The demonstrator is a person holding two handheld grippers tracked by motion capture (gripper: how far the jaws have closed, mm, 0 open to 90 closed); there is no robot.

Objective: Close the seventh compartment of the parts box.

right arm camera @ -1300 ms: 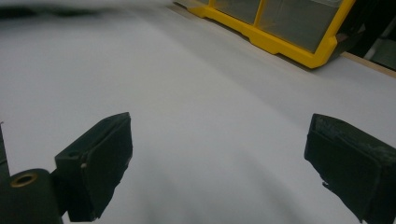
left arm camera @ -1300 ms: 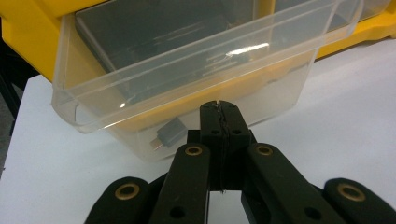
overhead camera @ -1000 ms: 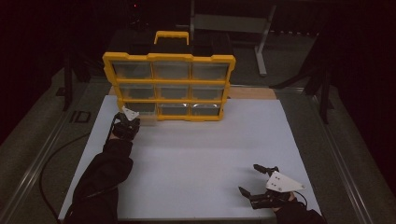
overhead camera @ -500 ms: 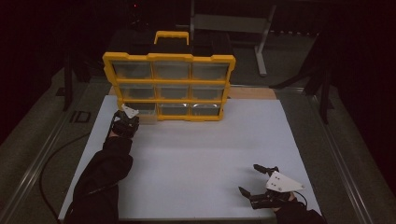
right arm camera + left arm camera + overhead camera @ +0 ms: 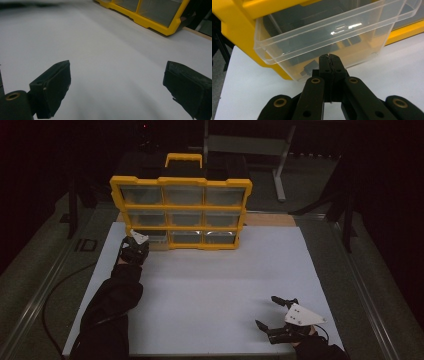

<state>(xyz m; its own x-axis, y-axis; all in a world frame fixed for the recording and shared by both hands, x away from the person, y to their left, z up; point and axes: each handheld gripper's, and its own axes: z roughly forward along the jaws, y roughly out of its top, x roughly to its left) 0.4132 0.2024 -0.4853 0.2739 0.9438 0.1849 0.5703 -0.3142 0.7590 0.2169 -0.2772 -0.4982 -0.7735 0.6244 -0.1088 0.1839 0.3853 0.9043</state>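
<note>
A yellow organizer (image 5: 180, 181) with clear drawers stands upright at the far side of the white table (image 5: 220, 275). Its bottom left clear drawer (image 5: 156, 240) sticks out a little from the frame; in the left gripper view this drawer (image 5: 324, 30) is close ahead, slid partly out. My left gripper (image 5: 138, 241) is shut, pads pressed together, with its tips (image 5: 329, 58) against the drawer's front wall. I cannot tell whether any lip is pinched between them. My right gripper (image 5: 266, 310) rests open near the table's front right, and nothing lies between its fingers (image 5: 53, 87).
The organizer's yellow frame (image 5: 150, 21) shows far ahead of the right gripper. A black cable (image 5: 55, 295) trails off the table's left edge. Dark stands and a metal frame (image 5: 280, 165) lie behind the table. White tabletop stretches between the two grippers.
</note>
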